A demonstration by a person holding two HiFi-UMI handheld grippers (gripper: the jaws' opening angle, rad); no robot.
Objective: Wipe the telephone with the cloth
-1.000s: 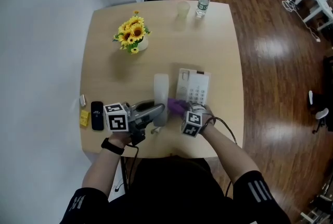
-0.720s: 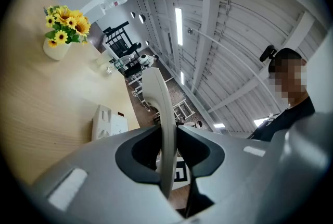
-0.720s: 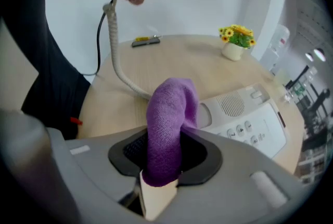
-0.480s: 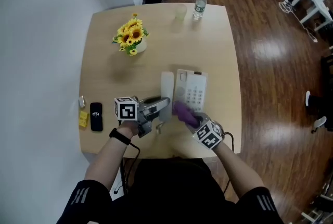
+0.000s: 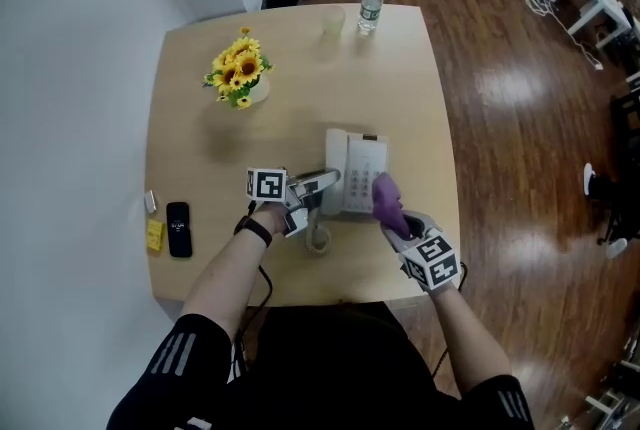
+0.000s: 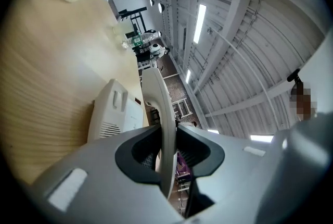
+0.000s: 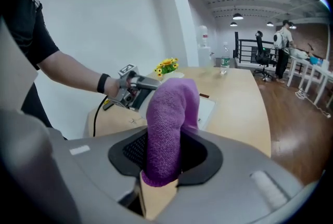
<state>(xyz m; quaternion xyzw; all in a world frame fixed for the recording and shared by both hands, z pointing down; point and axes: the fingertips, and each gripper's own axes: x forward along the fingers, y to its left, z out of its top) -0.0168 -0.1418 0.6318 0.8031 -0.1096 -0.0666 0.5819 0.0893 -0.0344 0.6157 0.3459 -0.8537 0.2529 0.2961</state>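
Note:
The white telephone base [image 5: 362, 173] lies on the wooden table [image 5: 200, 168]. My left gripper [image 5: 325, 181] is shut on the white handset [image 5: 335, 166] and holds it at the base's left side. In the left gripper view the handset [image 6: 158, 108] stands edge-on between the jaws, with the base [image 6: 112, 113] just beyond. I cannot tell whether the handset rests on the base. My right gripper [image 5: 400, 224] is shut on the purple cloth [image 5: 386, 200], which hangs clear of the base's right front corner. The cloth [image 7: 169, 124] sticks up out of the right gripper [image 7: 164, 160].
The coiled cord [image 5: 318, 238] lies in front of the base. A vase of sunflowers [image 5: 237, 70] stands at the back left, a cup [image 5: 332, 21] and a water bottle [image 5: 369, 5] at the far edge. A black mobile phone [image 5: 178, 229] and a yellow item [image 5: 155, 235] lie near the left edge.
My left gripper has carried the handset right and down onto the base's left side. My right gripper has lifted the cloth off the handset, rolled and drawn back to the right.

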